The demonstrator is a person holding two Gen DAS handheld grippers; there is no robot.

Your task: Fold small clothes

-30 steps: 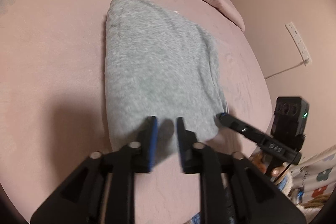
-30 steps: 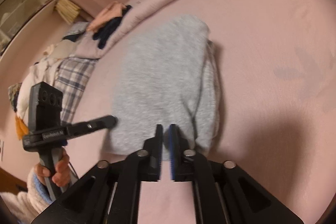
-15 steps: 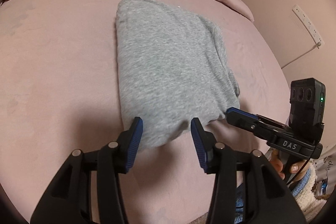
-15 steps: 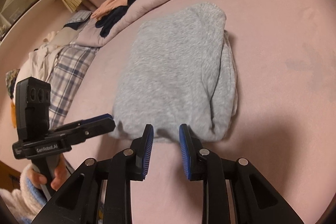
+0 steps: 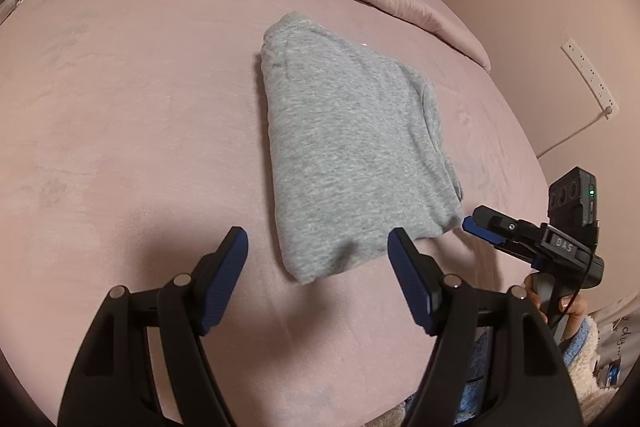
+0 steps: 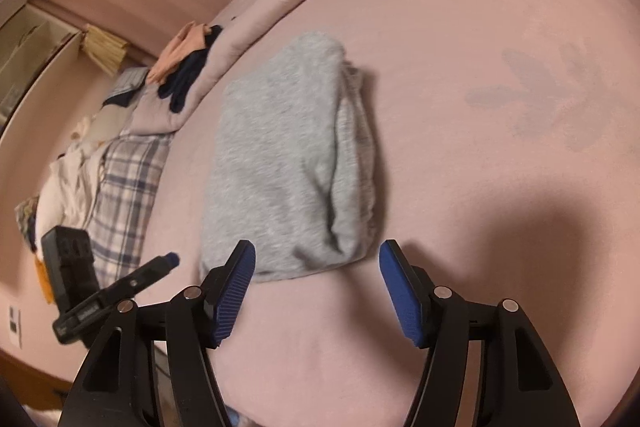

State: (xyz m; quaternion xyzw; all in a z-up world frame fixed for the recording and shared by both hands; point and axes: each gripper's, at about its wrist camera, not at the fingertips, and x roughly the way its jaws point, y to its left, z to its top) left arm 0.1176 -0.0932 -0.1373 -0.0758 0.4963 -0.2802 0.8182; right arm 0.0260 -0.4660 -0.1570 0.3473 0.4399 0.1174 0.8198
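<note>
On the pink bed [image 5: 132, 115] lies one folded gray sweater [image 5: 352, 155]. Two tongs, left [image 5: 318, 255] and right [image 6: 318, 267], hang just beside it, both spread apart. One reads "DAS".

The grey sweatshirt [image 5: 352, 155] is a soft heathered knit, matt and slightly fuzzy, with a ribbed band at its 11 o'clock corner. Under it, the pink bed cover [image 5: 132, 115] looks like brushed plush cloth, velvety, showing darker nap marks toward 2 o'clock in the right wrist view. The left gripper [image 5: 318, 257] and the right gripper [image 6: 316, 273] are matt black plastic with silvery metal pins; their pads [image 6: 236, 291] are blue, finely ridged, rubbery-looking. At 9 o'clock lies a plaid cloth [image 6: 124, 183], woven and flat.
</note>
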